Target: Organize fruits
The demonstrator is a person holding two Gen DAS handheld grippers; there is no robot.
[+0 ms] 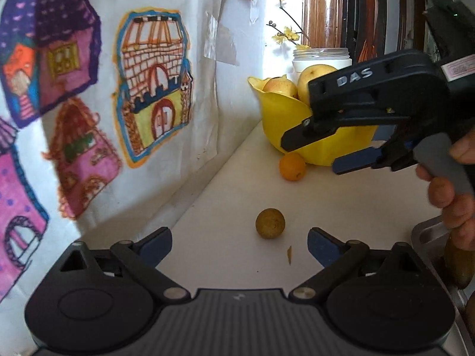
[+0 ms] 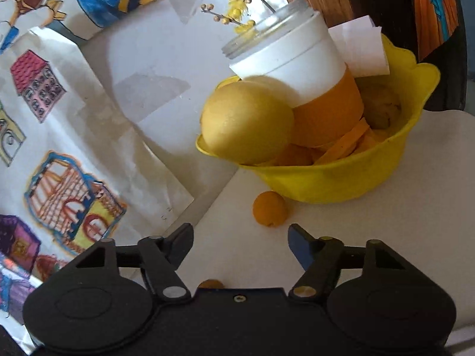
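Small orange fruit (image 2: 270,208) beside yellow bowl (image 2: 326,184), untouched.

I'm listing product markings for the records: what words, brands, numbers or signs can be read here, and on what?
"DAS": raised letters on the black body of the right gripper, seen from the left wrist camera.
White sticker with red print on the same gripper: too small and blurred to read.
White jar, yellow bowl and wall drawings: no readable text.

In the left wrist view we see the right tool (image 1: 314,155) covering much of the yellow bowl (image 1: 285,112) and part of a pear (image 1: 311,74). The picture's right edge cuts off the hand (image 1: 454,187). In the right wrist view, a small orange thing (image 2: 210,284) is mostly hidden behind the tool's body; we cannot tell what it is.
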